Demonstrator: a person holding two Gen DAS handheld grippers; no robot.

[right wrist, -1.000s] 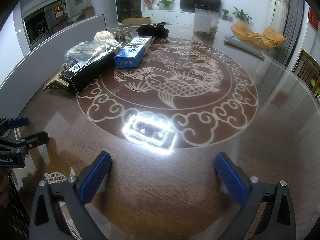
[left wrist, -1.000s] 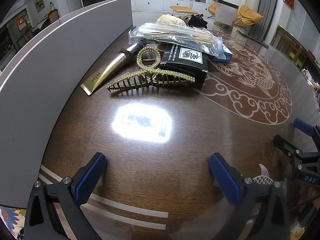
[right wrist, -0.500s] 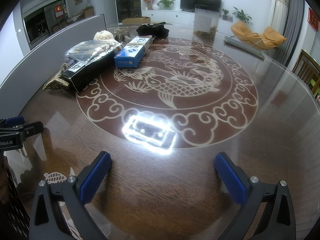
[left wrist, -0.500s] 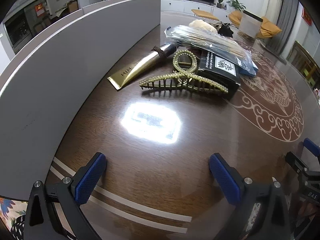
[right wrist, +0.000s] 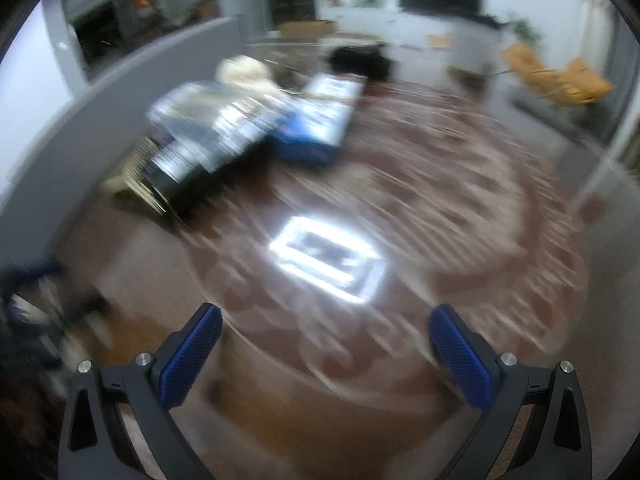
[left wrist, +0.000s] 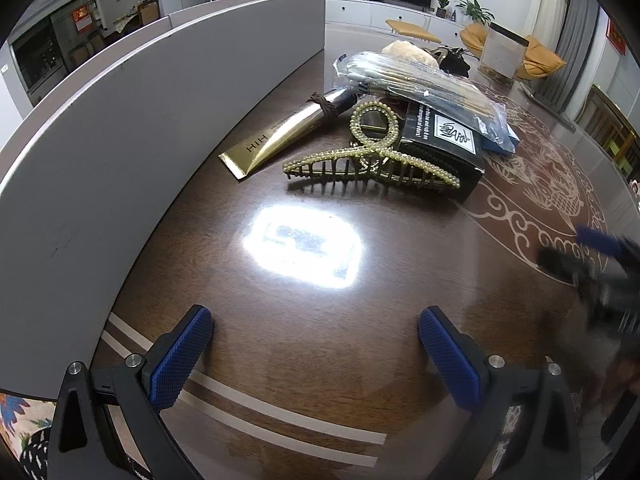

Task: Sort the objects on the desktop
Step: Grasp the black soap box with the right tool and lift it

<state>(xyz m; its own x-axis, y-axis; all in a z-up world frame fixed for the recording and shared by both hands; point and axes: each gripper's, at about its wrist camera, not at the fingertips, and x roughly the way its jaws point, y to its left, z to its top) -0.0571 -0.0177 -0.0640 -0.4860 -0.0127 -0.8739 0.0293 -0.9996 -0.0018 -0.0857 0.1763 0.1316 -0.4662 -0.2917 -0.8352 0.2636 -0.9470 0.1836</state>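
In the left wrist view a gold pearl hair claw (left wrist: pixel 370 164) leans against a black box (left wrist: pixel 442 148). A gold tube (left wrist: pixel 280 140) with a brown hair tie (left wrist: pixel 322 106) round its neck lies to their left. A clear bag of brushes (left wrist: pixel 420 84) rests on top of the black box. My left gripper (left wrist: pixel 316 354) is open, well short of the claw, with nothing between its fingers. My right gripper (right wrist: pixel 326 350) is open too, over bare tabletop; its view is motion-blurred. There the black box (right wrist: pixel 192 168) and a blue box (right wrist: pixel 320 124) show at upper left.
A grey curved partition (left wrist: pixel 132 112) walls the table's left side. The dark wooden table (left wrist: pixel 280 340) carries a pale dragon inlay (left wrist: pixel 552 184) on the right. A beige fluffy item (left wrist: pixel 404 50) and a black item (left wrist: pixel 454 60) lie behind the pile. The right gripper shows blurred at the left view's right edge.
The left gripper has swung left and moved closer to the gold tube and claw. The right gripper has started moving fast toward the pile, and its view is now blurred.
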